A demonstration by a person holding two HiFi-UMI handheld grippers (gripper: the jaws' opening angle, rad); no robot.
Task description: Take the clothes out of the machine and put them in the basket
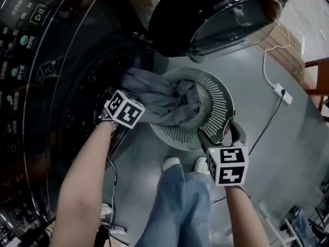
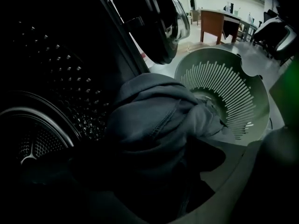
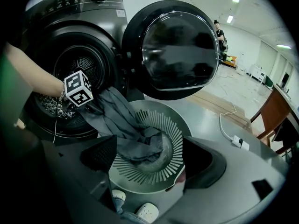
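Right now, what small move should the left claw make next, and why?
Probably close the left claw on the grey garment at the drum mouth: the claw hangs open over it, one end lies in the basket, the rest trails from the machine.

Grey garment [image 2: 154, 122] between drum [image 2: 51, 97] and basket [image 2: 236, 90]

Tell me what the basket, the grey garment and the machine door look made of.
Basket: probably moulded plastic, matte pale green, walls cut with slots.
Grey garment: soft cloth; it drapes, creases, shows a stitched seam.
Machine door: glossy dark rim, likely plastic, around a clear bowl, glass or plastic, catching reflections.
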